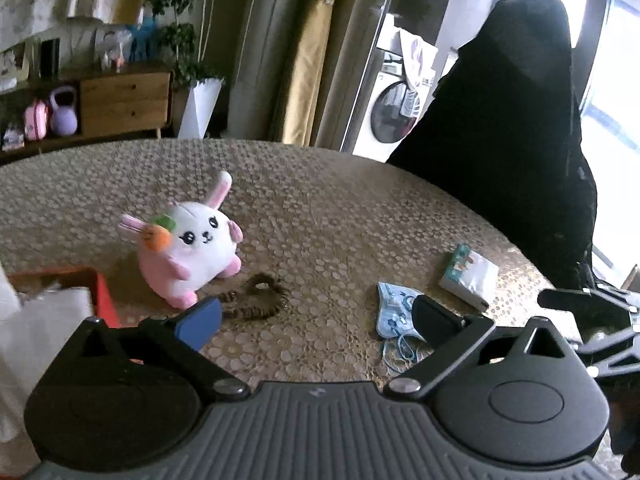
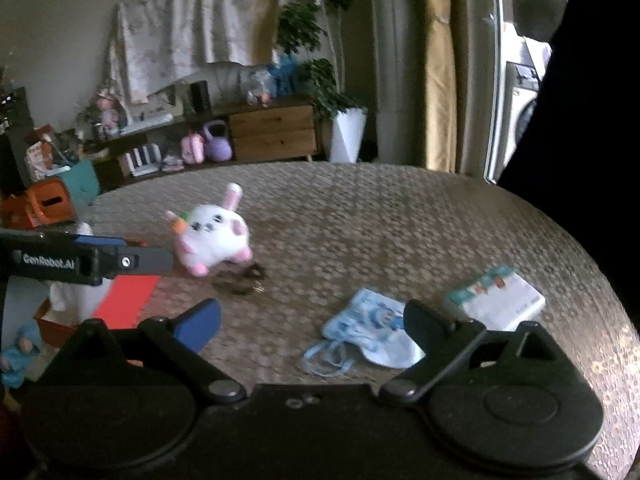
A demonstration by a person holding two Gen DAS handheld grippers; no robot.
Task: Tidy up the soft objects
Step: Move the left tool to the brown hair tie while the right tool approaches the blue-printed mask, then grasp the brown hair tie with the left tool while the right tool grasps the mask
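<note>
A white and pink plush bunny with a carrot stands on the patterned table. Just in front of it lies a brown scrunchie. A light blue face mask lies nearer, to the right. My left gripper is open over bare cloth, and its right finger covers the mask's edge. My right gripper is open too, with the mask's left part between its fingertips but untouched. One finger of the left gripper shows at the left of the right wrist view.
A red box with white soft things inside stands at the table's left. A tissue pack lies at the right. A black chair back rises behind the table's right edge. A wooden sideboard stands far back.
</note>
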